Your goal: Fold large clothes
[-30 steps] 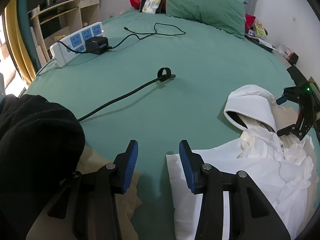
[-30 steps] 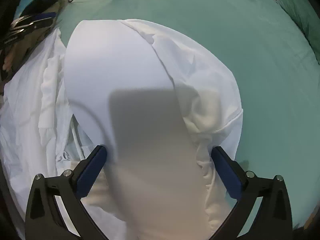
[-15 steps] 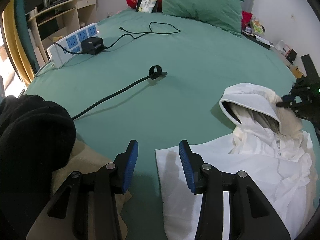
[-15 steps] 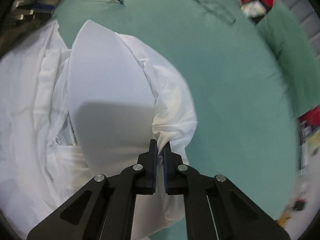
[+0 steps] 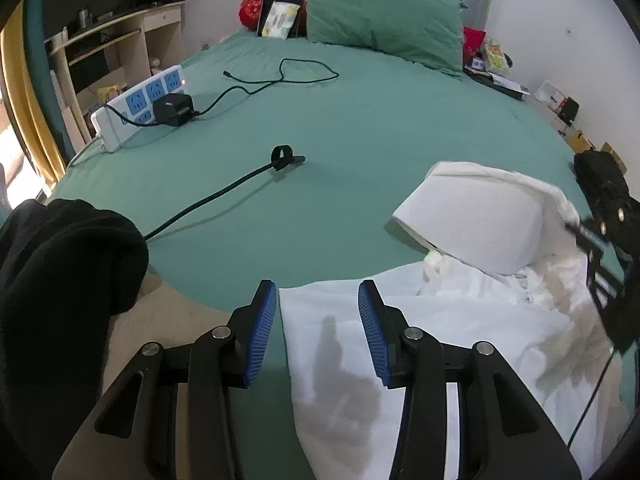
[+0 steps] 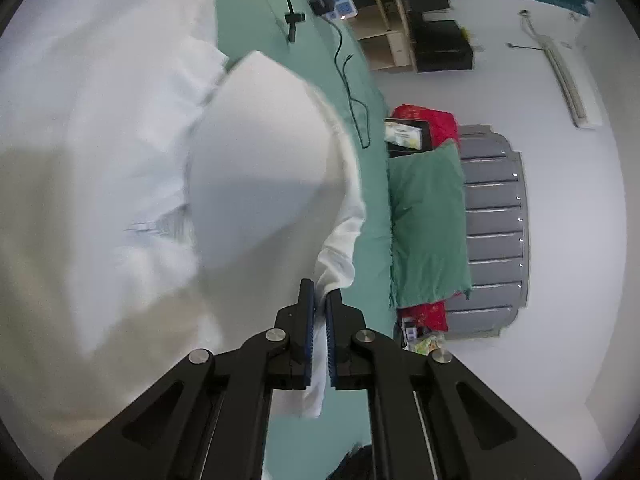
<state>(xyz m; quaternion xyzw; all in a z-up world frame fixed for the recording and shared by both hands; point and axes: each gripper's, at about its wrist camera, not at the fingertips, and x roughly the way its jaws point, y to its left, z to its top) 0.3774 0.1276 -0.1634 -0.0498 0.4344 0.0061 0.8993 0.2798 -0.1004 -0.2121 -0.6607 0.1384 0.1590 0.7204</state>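
Since a second ago the right gripper point(image 6: 319, 312) has gone from spread wide around the hood point(image 6: 264, 168) to pinched tight on the white fabric at the hood's edge, and it has tipped so its view now takes in the headboard point(image 6: 494, 236) at 3 o'clock; the left gripper point(image 5: 317, 334) has slid over until a corner of the white hooded garment point(image 5: 460, 360) lies between its fingers

In the left wrist view, a black garment point(image 5: 56, 280) bulks at 9 o'clock on a tan cloth point(image 5: 168, 320). At 10 o'clock a white power strip point(image 5: 138, 106) sits at the edge of the green bed sheet point(image 5: 360, 140), with a black charger point(image 5: 173, 109) plugged into it, and a black cable point(image 5: 208, 200) runs toward the middle of the bed. The left gripper's blue-padded jaws stand apart at 6 o'clock, one on each side of the garment's near corner, not clamped on it. A green pillow point(image 5: 384, 28) lies at 12 o'clock against the headboard. The garment spreads from 6 to 4 o'clock, its hood raised at 3 o'clock, where the right gripper shows at the frame edge

In the right wrist view, the garment fills 9 to 11 o'clock, the hood bulges at centre, and the jaws close on the fabric at 6 o'clock. The green pillow sits at 3 o'clock
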